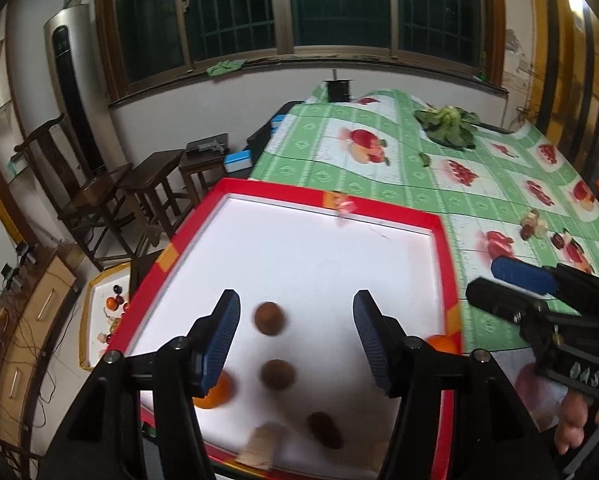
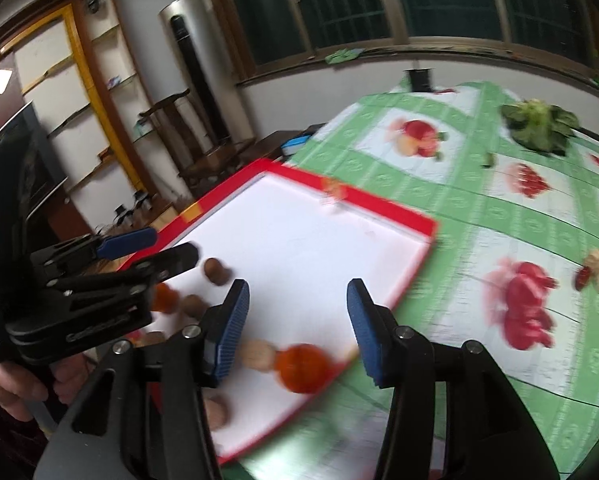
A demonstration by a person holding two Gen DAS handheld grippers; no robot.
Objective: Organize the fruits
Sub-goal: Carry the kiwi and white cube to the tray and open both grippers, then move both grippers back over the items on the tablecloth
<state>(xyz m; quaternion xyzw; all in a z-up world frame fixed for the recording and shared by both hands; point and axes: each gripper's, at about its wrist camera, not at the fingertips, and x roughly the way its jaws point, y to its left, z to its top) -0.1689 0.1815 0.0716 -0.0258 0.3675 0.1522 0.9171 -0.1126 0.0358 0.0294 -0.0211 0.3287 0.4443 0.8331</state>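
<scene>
A white tray with a red rim [image 1: 445, 264] lies on the table's left end; it also shows in the right wrist view [image 2: 379, 200]. In it lie brown round fruits [image 1: 270, 318], [image 1: 277, 374], [image 1: 325, 430], an orange [image 1: 215, 394] and a pale piece [image 1: 261, 444]. Another orange [image 1: 443, 344] sits at the tray's right rim; in the right wrist view it [image 2: 303, 368] lies blurred by a tan fruit [image 2: 257, 354]. My left gripper [image 1: 297, 332] is open and empty above the tray. My right gripper [image 2: 295, 322] is open and empty over the tray's near right corner.
The table has a green cloth with fruit prints [image 1: 379, 168]. A leafy green vegetable [image 1: 449, 126] lies at the far end. Small fruit pieces [image 1: 533, 226] lie at the right. Wooden chairs and stools [image 1: 139, 188] stand left of the table. A box with fruit [image 1: 107, 312] sits on the floor.
</scene>
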